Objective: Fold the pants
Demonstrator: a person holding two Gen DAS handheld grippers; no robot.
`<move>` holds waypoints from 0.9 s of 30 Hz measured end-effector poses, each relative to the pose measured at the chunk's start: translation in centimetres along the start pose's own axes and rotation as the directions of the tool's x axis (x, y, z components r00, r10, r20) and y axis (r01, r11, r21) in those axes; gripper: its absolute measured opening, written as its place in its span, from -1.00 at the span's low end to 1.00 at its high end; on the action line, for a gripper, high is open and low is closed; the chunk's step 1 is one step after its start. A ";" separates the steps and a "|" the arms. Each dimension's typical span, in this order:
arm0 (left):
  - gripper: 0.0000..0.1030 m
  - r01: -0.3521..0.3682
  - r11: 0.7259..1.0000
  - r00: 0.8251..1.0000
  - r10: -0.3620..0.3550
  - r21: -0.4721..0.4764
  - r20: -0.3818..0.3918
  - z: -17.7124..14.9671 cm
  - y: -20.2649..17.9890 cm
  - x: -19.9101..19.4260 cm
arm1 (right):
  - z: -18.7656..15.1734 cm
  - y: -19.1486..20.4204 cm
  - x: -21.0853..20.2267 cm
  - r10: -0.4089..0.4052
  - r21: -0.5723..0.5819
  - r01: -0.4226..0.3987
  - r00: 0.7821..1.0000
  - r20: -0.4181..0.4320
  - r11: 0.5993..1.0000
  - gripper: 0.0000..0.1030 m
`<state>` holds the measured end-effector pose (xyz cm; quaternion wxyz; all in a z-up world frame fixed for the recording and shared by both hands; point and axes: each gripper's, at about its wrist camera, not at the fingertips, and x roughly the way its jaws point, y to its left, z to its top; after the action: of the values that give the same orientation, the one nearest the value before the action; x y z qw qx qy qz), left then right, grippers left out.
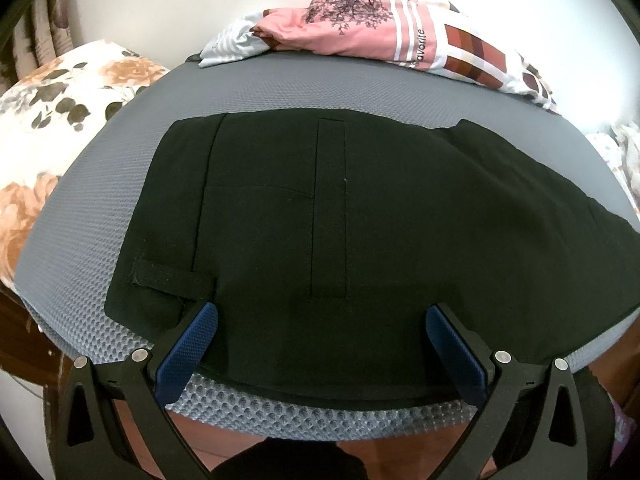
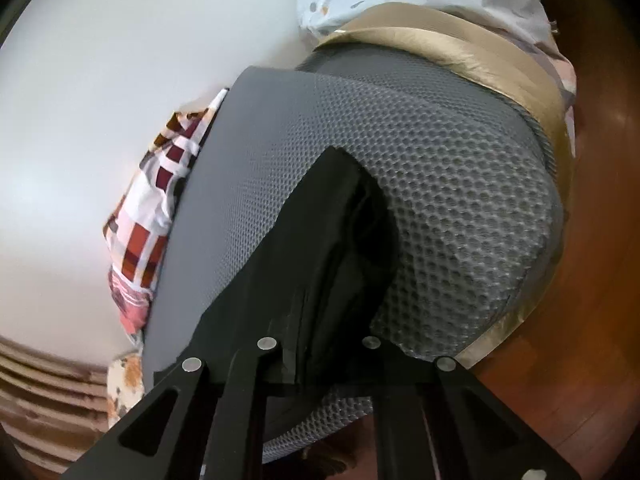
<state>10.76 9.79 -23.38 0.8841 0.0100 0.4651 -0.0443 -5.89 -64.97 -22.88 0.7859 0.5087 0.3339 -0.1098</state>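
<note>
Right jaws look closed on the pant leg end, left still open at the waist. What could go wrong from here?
1. The left gripper is open over the pants, so pulling the leg may drag the waist out of line.
2. The right gripper pinches bunched cloth; layers could slip.
3. The waist lies near the grey mat edge and might slide off.

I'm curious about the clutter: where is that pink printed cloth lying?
In the left wrist view, the pink cloth lies bunched at the grey mat's far edge, against the white wall, beyond the black pants.
</note>
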 end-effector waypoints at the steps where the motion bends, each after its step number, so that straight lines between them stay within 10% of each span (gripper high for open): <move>1: 1.00 0.001 1.000 1.000 -0.001 -0.002 0.000 0.0 0.0 0.0 | -0.1 0.0 0.2 -0.009 -0.002 0.009 1.000 -0.005 1.000 -0.82; 13: 1.00 0.036 0.999 0.999 -0.035 -0.035 0.018 -0.1 0.3 -0.5 | -0.2 1.2 -0.6 -0.018 0.003 0.018 0.999 0.030 1.000 -0.81; 27: 1.00 0.125 0.978 0.986 -0.103 -0.165 0.134 -0.7 2.8 -2.4 | -7.0 17.5 1.0 0.084 -0.330 -0.096 0.995 -0.051 0.939 -0.81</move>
<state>9.09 12.75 -21.82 0.9050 -0.0962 0.4107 -0.0549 0.88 -50.65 -12.64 0.8584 0.3856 0.3381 -0.0070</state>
